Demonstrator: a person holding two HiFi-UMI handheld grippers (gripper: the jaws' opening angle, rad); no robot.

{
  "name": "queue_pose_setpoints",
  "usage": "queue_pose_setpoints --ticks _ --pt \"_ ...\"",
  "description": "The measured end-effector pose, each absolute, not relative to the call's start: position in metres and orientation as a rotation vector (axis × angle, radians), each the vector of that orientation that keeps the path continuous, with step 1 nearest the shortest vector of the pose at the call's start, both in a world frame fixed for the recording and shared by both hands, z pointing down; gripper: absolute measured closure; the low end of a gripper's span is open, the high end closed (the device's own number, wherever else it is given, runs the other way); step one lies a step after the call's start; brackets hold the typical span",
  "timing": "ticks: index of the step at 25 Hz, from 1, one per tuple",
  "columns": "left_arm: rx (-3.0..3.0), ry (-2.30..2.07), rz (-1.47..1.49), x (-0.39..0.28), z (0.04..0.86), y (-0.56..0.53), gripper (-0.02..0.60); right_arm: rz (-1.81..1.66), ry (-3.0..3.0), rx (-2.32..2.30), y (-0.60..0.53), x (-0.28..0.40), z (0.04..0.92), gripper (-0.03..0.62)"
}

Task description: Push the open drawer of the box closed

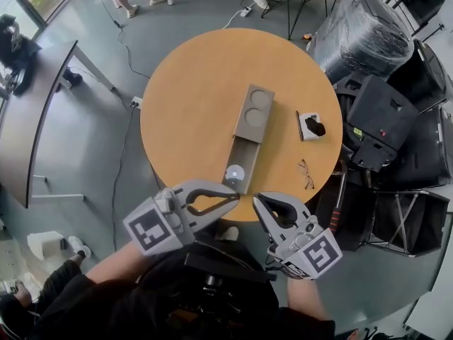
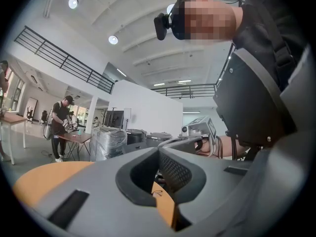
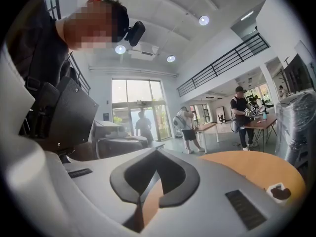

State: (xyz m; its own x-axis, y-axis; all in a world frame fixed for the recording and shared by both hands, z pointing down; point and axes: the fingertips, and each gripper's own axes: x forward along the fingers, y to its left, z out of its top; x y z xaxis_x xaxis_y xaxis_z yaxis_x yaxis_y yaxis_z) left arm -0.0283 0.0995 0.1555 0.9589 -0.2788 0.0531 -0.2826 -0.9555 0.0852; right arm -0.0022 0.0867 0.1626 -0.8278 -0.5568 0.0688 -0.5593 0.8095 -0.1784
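A long grey-brown box (image 1: 253,112) with two round recesses in its top lies in the middle of the round wooden table (image 1: 191,83). Its drawer (image 1: 241,163) stands pulled out toward me, and a round pale disc (image 1: 234,173) lies in it. My left gripper (image 1: 236,200) hovers at the table's near edge, just in front of the drawer's end and to its left. It is shut with nothing in it. My right gripper (image 1: 257,200) hangs beside it on the right, also shut and empty. The left gripper view (image 2: 158,153) and the right gripper view (image 3: 157,153) show the tips together; the box is hidden in both.
A small white tray (image 1: 310,126) with a dark object sits to the right of the box, and a pair of glasses (image 1: 306,173) lies near the table's right edge. Black cases and a plastic-wrapped bundle (image 1: 368,34) crowd the floor on the right. People stand in the distance.
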Motion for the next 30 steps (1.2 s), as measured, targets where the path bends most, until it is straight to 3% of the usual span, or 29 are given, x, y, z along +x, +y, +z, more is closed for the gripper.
queue_pose_setpoints --ticks 11,30 --pt "2.973 -0.323 0.084 -0.034 0.233 0.042 0.551 0.547 -2.875 1.058 0.030 -0.009 0.251 0.571" --pt "2.895 -0.523 0.128 -0.016 0.413 0.055 0.551 1.047 -2.722 0.889 0.072 -0.003 0.490 0.571"
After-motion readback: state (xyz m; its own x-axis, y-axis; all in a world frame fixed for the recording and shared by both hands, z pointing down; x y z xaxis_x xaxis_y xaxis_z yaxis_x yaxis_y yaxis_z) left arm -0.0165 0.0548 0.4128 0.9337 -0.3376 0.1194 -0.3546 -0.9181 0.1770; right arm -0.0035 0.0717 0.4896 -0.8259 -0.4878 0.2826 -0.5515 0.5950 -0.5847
